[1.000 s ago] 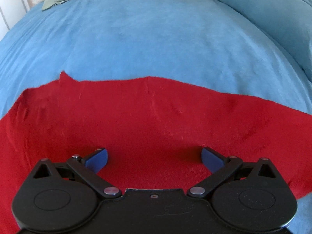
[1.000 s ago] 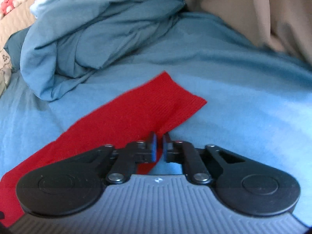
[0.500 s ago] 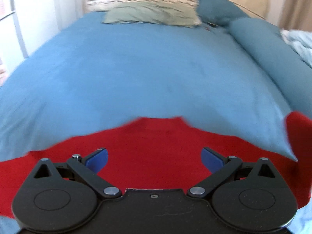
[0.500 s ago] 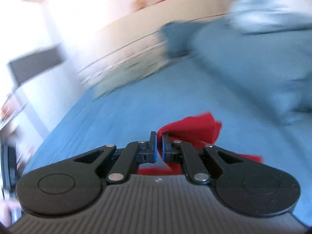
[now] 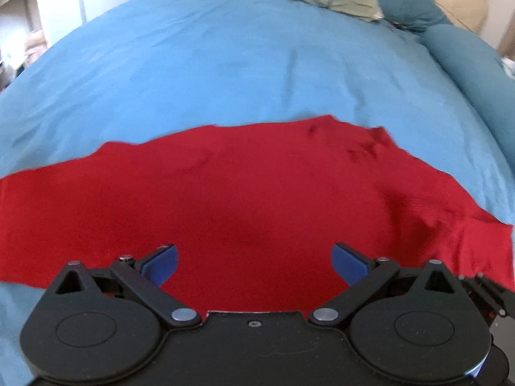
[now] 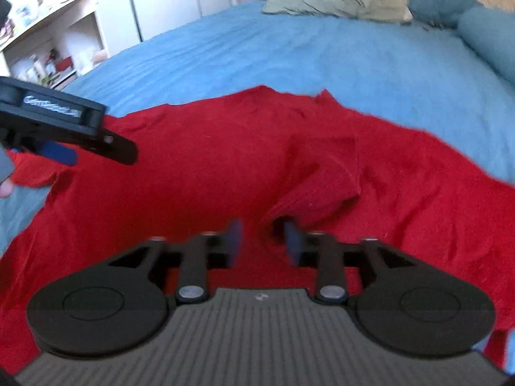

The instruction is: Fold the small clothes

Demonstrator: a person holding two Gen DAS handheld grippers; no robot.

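Observation:
A red garment point(image 5: 257, 193) lies spread on the blue bed sheet point(image 5: 225, 64). My left gripper point(image 5: 254, 251) hovers over its near part, open, with nothing between the blue pads. In the right wrist view the same garment point(image 6: 193, 167) fills the middle, and one ribbed sleeve point(image 6: 325, 173) lies folded over the body. My right gripper point(image 6: 262, 231) is just short of that sleeve's end. Its jaws are opening and the pads do not press on the cloth. The left gripper point(image 6: 96, 156) also shows at the left edge, above the garment's left side.
A grey-green pillow point(image 6: 338, 3) and a dark blue bolster point(image 6: 482, 32) lie at the head of the bed. White shelves point(image 6: 64, 32) with small items stand beyond the bed's left side. A person's hand point(image 6: 4, 186) shows at the left edge.
My right gripper, shut on the red sleeve before, swung across with it and parted its jaws; the sleeve now lies on the garment's body. My left gripper shifted sideways, still open.

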